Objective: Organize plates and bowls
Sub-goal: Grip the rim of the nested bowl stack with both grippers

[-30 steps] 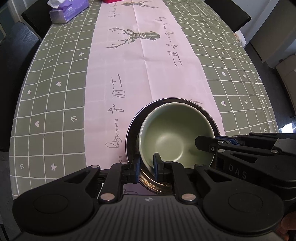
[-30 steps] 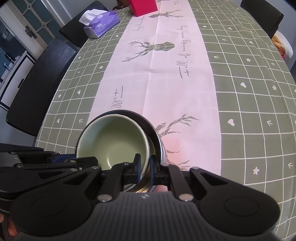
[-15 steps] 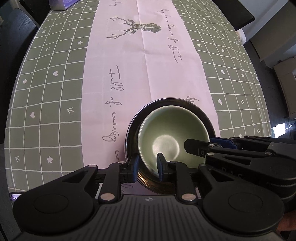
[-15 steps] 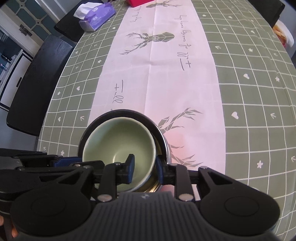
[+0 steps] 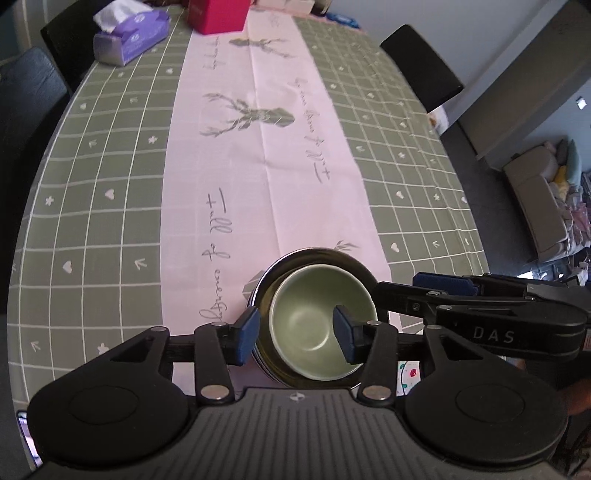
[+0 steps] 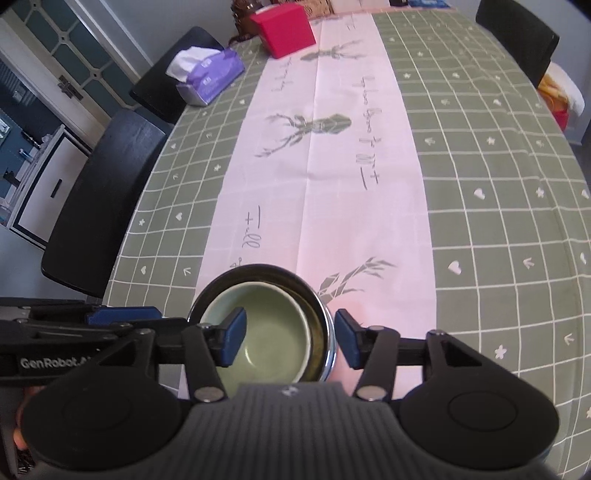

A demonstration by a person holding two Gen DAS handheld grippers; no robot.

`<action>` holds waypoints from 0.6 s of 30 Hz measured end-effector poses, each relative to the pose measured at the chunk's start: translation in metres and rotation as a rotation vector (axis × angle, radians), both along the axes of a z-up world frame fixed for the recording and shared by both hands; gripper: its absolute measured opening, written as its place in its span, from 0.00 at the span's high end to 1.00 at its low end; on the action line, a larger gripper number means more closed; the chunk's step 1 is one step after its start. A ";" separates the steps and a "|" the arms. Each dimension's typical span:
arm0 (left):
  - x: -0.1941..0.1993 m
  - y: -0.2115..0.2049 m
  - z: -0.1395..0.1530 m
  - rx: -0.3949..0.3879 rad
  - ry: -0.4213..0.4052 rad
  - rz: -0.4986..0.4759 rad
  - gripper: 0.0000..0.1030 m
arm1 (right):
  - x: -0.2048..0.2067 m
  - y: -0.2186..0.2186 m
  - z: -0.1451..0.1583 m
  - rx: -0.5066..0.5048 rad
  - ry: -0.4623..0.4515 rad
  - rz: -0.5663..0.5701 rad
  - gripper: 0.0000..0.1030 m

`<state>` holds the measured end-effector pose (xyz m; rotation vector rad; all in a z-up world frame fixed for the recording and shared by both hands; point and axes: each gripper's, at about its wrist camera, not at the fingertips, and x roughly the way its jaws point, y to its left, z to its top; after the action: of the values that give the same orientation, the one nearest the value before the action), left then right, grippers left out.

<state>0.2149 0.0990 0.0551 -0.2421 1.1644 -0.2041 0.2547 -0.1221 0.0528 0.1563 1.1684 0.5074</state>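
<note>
1. A pale green bowl sits nested inside a dark, shiny metal bowl, and the pair rests on the pink runner at the near end of the table.
2. The left gripper has its jaws spread wide. One blue pad sits just outside the metal bowl's left rim and the other hangs over the green bowl's inside. Neither pad visibly presses on anything.
3. The right gripper is also spread apart, straddling the right wall of the stack: its left pad is over the green bowl and its right pad is just outside the metal bowl.
4. Each tool shows in the other's camera, coming in from the side beside the bowls, the two close together.
5. The table wears a green checked cloth with small hearts and stars, and the runner carries deer prints and script.
6. At the far end stand a purple tissue pack and a red box, well apart from the bowls.
7. Dark chairs line the table's sides.
</note>
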 end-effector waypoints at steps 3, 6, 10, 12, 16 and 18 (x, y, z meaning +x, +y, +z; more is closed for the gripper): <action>-0.011 0.000 0.004 0.049 -0.087 -0.017 0.33 | -0.004 -0.006 -0.001 0.000 -0.026 0.005 0.34; -0.019 0.005 0.000 0.042 -0.140 -0.013 0.24 | -0.006 -0.011 -0.012 0.009 -0.009 0.003 0.27; -0.023 0.015 -0.021 0.000 -0.128 -0.001 0.22 | -0.004 -0.016 -0.036 0.027 0.052 -0.011 0.23; -0.022 0.020 -0.034 -0.005 -0.092 0.007 0.22 | -0.003 -0.017 -0.047 0.049 0.093 -0.022 0.23; -0.021 0.029 -0.062 -0.065 -0.035 0.042 0.22 | -0.001 -0.014 -0.066 0.064 0.140 -0.030 0.22; -0.021 0.032 -0.073 -0.106 -0.026 0.069 0.22 | 0.000 -0.012 -0.073 0.073 0.162 -0.029 0.22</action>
<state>0.1936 0.1310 -0.0177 -0.3713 1.1188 -0.2080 0.2542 -0.1340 -0.0206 0.2808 1.3047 0.5191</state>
